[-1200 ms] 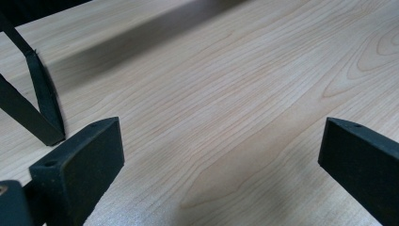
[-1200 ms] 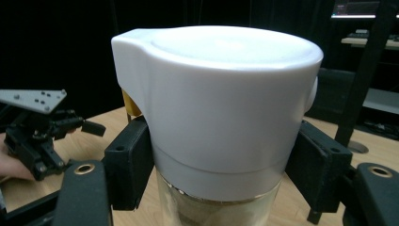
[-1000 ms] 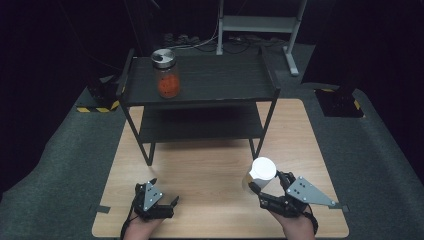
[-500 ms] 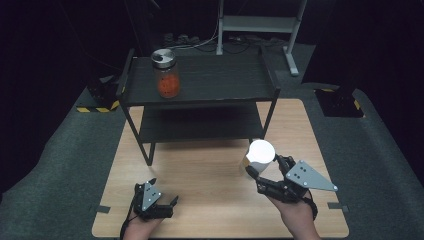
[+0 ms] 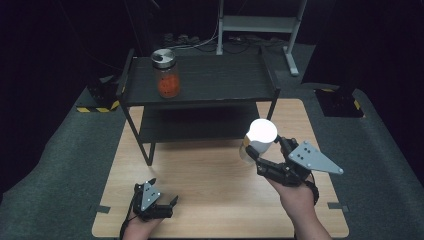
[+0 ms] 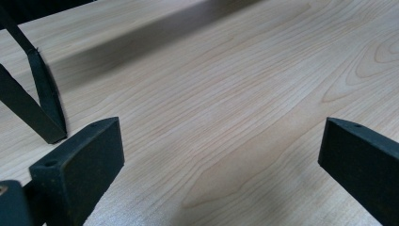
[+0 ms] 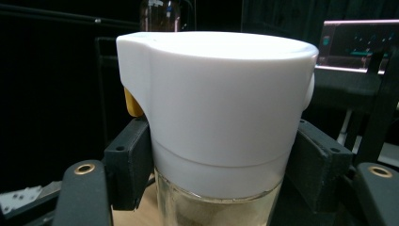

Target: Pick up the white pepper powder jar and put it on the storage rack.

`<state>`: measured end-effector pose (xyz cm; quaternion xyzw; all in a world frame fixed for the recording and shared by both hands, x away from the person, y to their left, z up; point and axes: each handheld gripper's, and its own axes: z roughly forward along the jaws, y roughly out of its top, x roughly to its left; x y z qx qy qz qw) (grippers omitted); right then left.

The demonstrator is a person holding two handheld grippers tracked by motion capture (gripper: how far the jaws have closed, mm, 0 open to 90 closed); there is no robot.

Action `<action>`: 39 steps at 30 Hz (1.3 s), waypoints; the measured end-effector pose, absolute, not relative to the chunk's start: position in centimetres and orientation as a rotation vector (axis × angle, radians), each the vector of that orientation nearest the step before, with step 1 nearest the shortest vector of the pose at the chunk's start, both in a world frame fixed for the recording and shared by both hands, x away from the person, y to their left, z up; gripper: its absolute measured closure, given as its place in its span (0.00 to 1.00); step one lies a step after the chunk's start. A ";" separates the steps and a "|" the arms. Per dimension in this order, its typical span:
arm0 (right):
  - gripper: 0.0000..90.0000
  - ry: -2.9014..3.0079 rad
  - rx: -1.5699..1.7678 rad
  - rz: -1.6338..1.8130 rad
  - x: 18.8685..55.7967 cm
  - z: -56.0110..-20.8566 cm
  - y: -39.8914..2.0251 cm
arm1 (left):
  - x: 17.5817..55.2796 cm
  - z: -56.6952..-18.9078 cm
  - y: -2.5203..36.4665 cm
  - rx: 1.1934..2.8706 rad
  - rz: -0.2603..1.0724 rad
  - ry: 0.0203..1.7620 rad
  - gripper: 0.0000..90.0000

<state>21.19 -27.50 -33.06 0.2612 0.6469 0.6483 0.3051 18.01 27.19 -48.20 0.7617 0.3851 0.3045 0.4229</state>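
Note:
My right gripper [image 5: 265, 150] is shut on a clear glass jar with a white lid [image 5: 260, 136], held above the right half of the wooden table [image 5: 210, 175]. In the right gripper view the jar with the white lid [image 7: 216, 113] sits between both pads [image 7: 129, 160], upright, with a small yellow part at its left side. My left gripper [image 5: 167, 202] rests low near the table's front left edge, open with nothing between its fingers [image 6: 89, 160]. A second jar with a metal lid and orange contents [image 5: 166, 75] stands on the top of the black shelf [image 5: 220, 80].
The black two-tier shelf stands at the back of the table, its lower tier [image 5: 195, 125] bare. One shelf leg [image 6: 44, 108] is close to my left gripper. Dark grey carpet [image 5: 60, 165] surrounds the table. A metal stand [image 5: 260, 25] is behind the shelf.
My right gripper has lifted the white-lidded jar up off the table and moved it toward the shelf. The left gripper has stayed in place.

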 end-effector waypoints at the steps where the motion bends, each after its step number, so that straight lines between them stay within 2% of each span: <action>1: 0.33 1.705 0.690 1.720 21.3 -32.9 -27.4 | 18.0 -48.2 27.2 1.905 0.761 0.965 0.01; 39: 0.33 1.547 0.712 1.743 26.9 -26.3 -23.7 | 18.2 -48.2 27.8 1.901 0.730 0.947 0.01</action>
